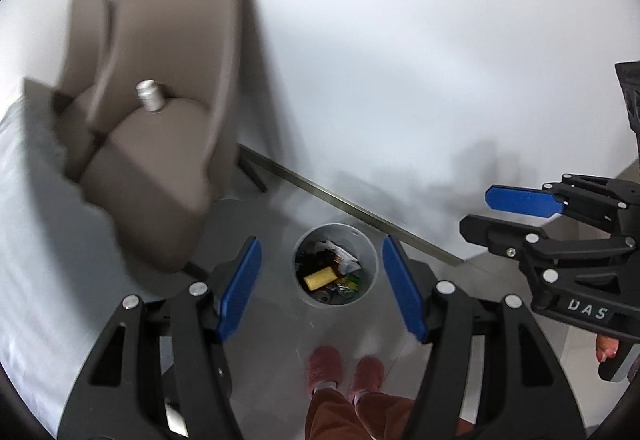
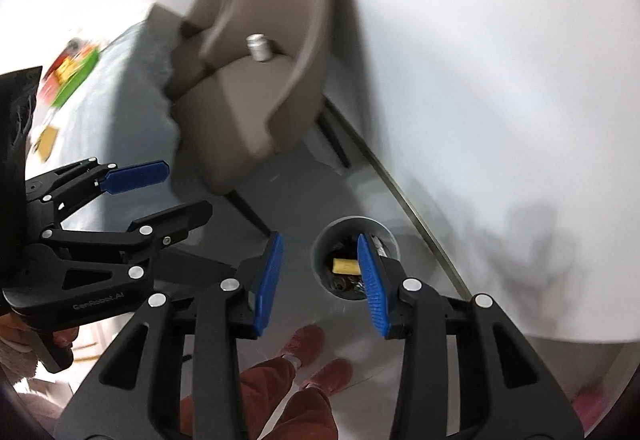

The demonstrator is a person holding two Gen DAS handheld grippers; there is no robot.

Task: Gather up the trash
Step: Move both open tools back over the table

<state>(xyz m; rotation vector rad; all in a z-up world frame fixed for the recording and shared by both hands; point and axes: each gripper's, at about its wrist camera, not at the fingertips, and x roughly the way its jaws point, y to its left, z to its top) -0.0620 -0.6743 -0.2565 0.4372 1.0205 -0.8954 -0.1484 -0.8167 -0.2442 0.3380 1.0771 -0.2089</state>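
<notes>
A grey round trash bin (image 1: 370, 252) stands on the floor below, holding a yellow sponge (image 1: 319, 277) and mixed wrappers; it also shows in the right wrist view (image 2: 322, 240). My left gripper (image 1: 322, 290) is open and empty, high above the bin. My right gripper (image 2: 320, 280) is open and empty, also above the bin, its right finger covering part of the bin. A small silver can (image 1: 149, 96) stands on the brown armchair seat (image 1: 160, 175); it also shows in the right wrist view (image 2: 258, 47).
The brown armchair (image 2: 248, 91) stands left of the bin against a white wall (image 1: 420, 59). A grey bed (image 2: 112, 99) at left carries colourful packets (image 2: 74, 75) and a yellow item (image 2: 46, 143). The person's pink slippers (image 1: 344, 368) stand before the bin.
</notes>
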